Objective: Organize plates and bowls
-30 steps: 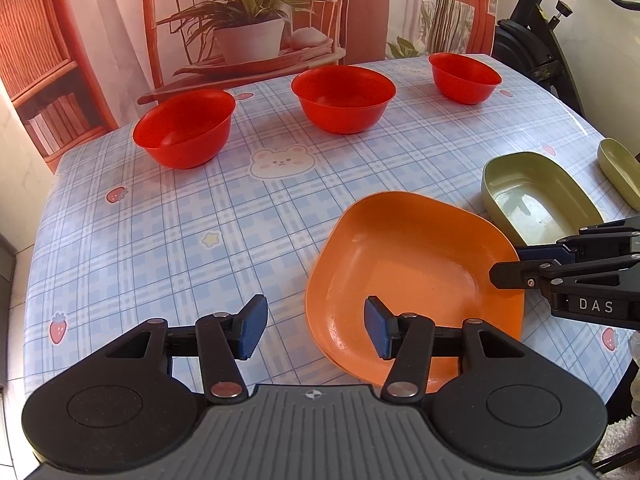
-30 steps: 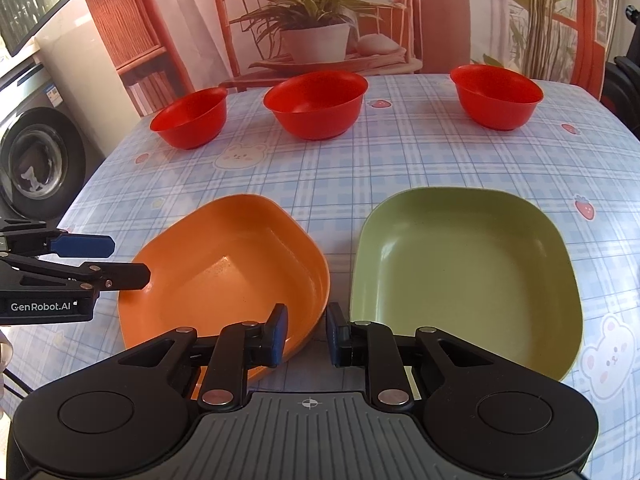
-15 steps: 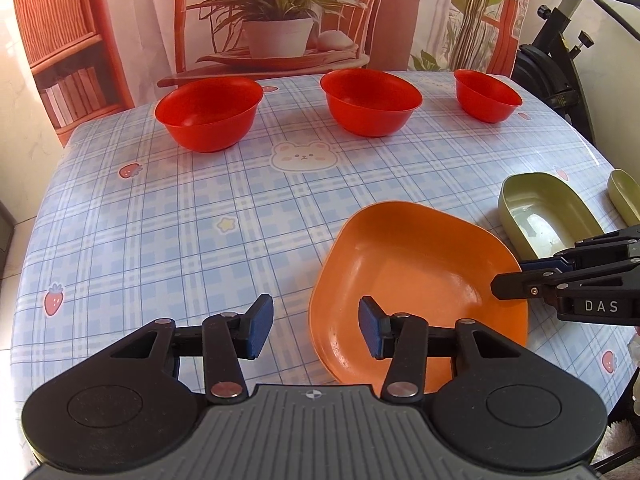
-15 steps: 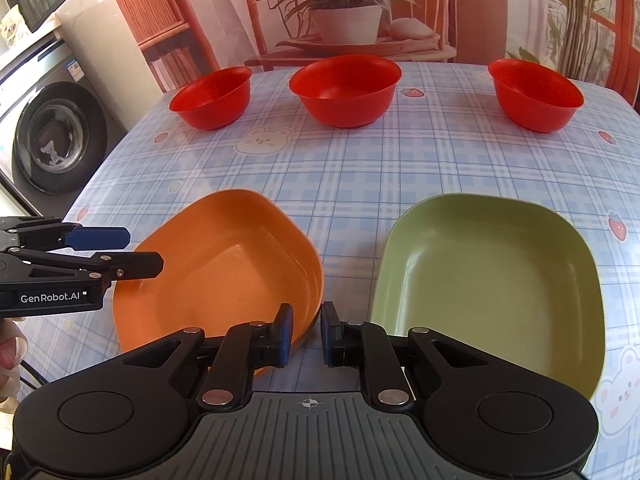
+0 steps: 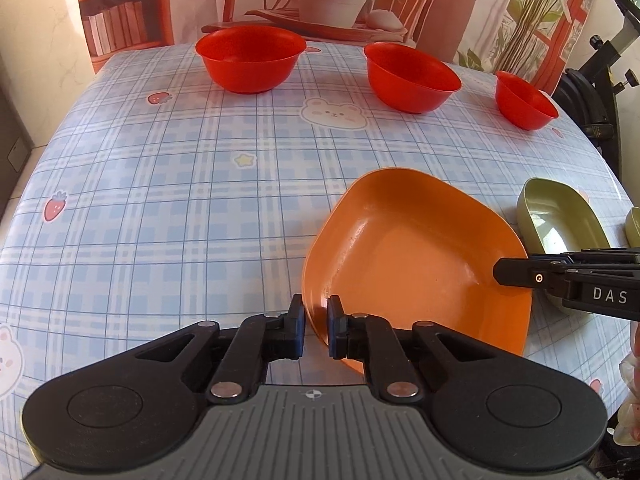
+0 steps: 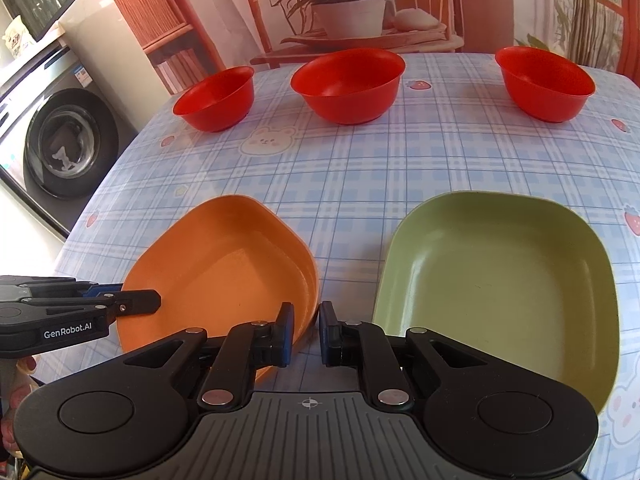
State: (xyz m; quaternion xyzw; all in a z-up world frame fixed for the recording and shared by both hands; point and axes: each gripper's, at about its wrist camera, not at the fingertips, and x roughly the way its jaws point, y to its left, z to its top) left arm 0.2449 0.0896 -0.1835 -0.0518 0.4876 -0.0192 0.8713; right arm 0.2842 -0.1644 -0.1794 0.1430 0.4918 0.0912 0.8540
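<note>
The left gripper [image 5: 316, 322] is clamped on the near-left rim of the orange plate [image 5: 416, 256], and the right gripper [image 6: 306, 330] is pinched on its opposite rim. The plate is held between them just beside the green plate [image 6: 500, 292] on the checked tablecloth [image 5: 180, 200]. Three red bowls [image 6: 347, 84] are lined up beyond.

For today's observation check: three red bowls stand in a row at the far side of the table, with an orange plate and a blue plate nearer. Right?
Not quite. The second plate is green, not blue, as the right wrist view shows. The three red bowls and orange plate are as stated.
</note>
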